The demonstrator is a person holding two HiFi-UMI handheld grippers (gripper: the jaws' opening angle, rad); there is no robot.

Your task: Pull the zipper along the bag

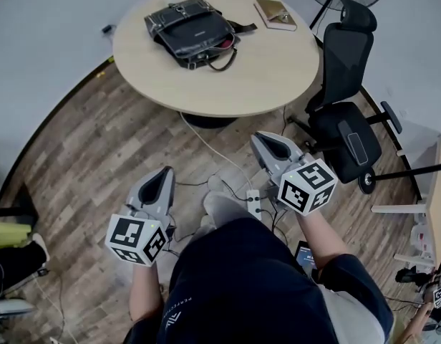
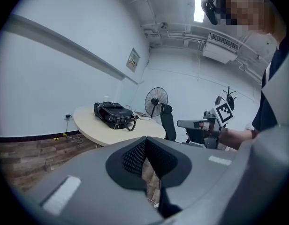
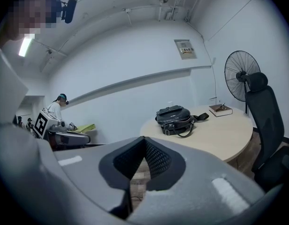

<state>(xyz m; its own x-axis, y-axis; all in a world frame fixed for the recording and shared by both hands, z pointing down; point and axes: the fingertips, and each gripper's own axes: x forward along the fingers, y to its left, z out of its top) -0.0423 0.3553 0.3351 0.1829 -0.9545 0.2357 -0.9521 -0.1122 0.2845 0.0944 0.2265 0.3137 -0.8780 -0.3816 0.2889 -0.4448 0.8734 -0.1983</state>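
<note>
**Head view.** A black bag, soft and leather-like with metal buckles and a looped strap, lies on the far-left part of a round table with a smooth, pale wood-toned top. A small brown book lies near the far rim. The left gripper and right gripper are grey moulded shells, each carrying a cube of square markers. Both are held over the plank floor, close to the person's body and well apart from the table. A black office chair stands at the table's right. Judged from this layout, the task has not begun: neither gripper is near the bag, so the approach, the grasp of the zipper pull and the whole pull along the bag are left to do.

**Left gripper view.** The jaws are closed on each other with nothing between them, and their dark, ribbed pads meet in a narrow V. The bag sits far beyond them on the table, with a round pedestal fan behind it.

**Right gripper view.** These jaws are likewise pressed together and empty, with the same dimpled black pads set in matte grey plastic. The bag lies at the middle of the table, strap loop toward the camera, and the book lies to its right. The zipper itself is too small to make out in any view.
</note>
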